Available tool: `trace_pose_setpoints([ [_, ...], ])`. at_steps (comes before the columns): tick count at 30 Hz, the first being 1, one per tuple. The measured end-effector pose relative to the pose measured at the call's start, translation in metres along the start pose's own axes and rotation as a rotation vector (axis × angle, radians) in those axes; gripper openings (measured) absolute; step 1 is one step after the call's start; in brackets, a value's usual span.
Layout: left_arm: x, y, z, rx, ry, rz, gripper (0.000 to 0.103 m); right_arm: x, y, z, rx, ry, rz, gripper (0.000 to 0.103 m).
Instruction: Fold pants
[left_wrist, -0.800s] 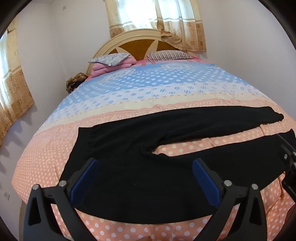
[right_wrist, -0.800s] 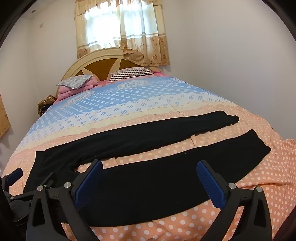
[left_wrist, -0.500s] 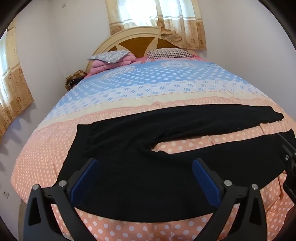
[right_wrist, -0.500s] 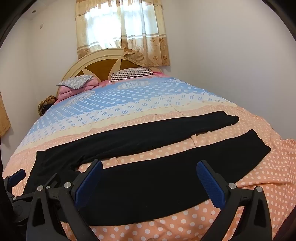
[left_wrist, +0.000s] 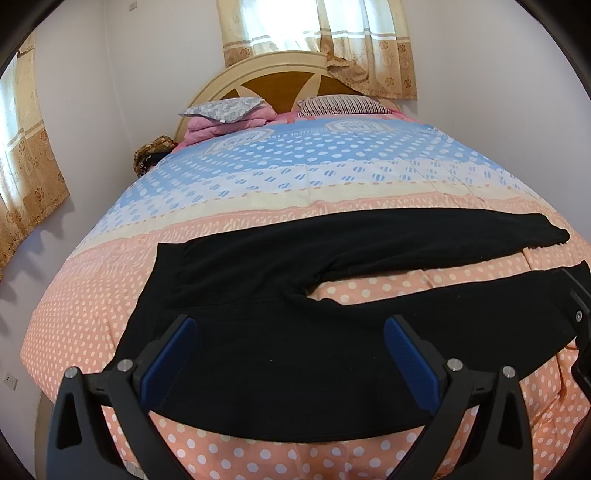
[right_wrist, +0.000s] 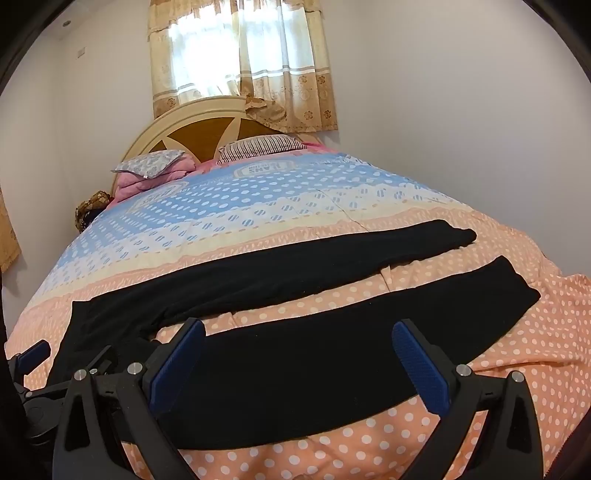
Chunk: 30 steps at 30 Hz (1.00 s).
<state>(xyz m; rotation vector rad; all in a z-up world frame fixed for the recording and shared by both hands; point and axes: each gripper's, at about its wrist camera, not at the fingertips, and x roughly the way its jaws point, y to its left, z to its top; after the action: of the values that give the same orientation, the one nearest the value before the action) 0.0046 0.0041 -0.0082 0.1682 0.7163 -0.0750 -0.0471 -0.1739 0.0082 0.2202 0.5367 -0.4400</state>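
Black pants (left_wrist: 280, 354) lie flat and spread on the dotted bedspread, waist to the left, two legs running right with a gap between them. My left gripper (left_wrist: 288, 354) is open and empty above the waist and near leg. My right gripper (right_wrist: 299, 358) is open and empty above the near leg (right_wrist: 332, 354); the far leg (right_wrist: 295, 269) lies beyond it. The left gripper also shows at the left edge of the right wrist view (right_wrist: 33, 369), and the right gripper shows at the right edge of the left wrist view (left_wrist: 576, 317).
The bed (left_wrist: 295, 177) has a pink, cream and blue dotted cover. Pillows (left_wrist: 221, 109) and a folded pink blanket (left_wrist: 225, 125) lie by the headboard (left_wrist: 280, 85). Walls close in on both sides; a curtained window (right_wrist: 236, 62) is behind the headboard.
Both grippers have stayed open; the views have shifted only slightly, the left one tilting a little. The pants have not moved.
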Motion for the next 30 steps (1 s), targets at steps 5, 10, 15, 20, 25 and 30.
trace_pose_setpoints([
  [5,-0.0024,0.0013,-0.001,-0.001,0.001,-0.004,0.103,-0.0006,0.0014,-0.0007,0.0,0.0,-0.001,0.102],
  [10,-0.002,0.0002,-0.0009,0.0,0.002,-0.004,0.103,-0.0006,0.0019,-0.0016,-0.003,-0.002,-0.002,0.102],
  [15,-0.0022,-0.0003,-0.0007,-0.002,0.003,-0.006,0.103,-0.0007,0.0025,-0.0016,-0.002,-0.001,-0.003,0.102],
  [20,-0.0017,-0.0008,-0.0006,-0.002,0.005,-0.008,0.103,-0.0014,0.0031,-0.0015,-0.004,-0.002,-0.004,0.102],
  [25,-0.0017,-0.0014,-0.0013,-0.004,0.006,-0.01,0.103,-0.0015,0.004,-0.0022,-0.005,-0.001,-0.007,0.102],
  [30,-0.002,-0.0018,-0.0023,-0.005,0.005,-0.009,0.103,-0.0014,0.0042,-0.0025,-0.008,-0.003,-0.007,0.102],
])
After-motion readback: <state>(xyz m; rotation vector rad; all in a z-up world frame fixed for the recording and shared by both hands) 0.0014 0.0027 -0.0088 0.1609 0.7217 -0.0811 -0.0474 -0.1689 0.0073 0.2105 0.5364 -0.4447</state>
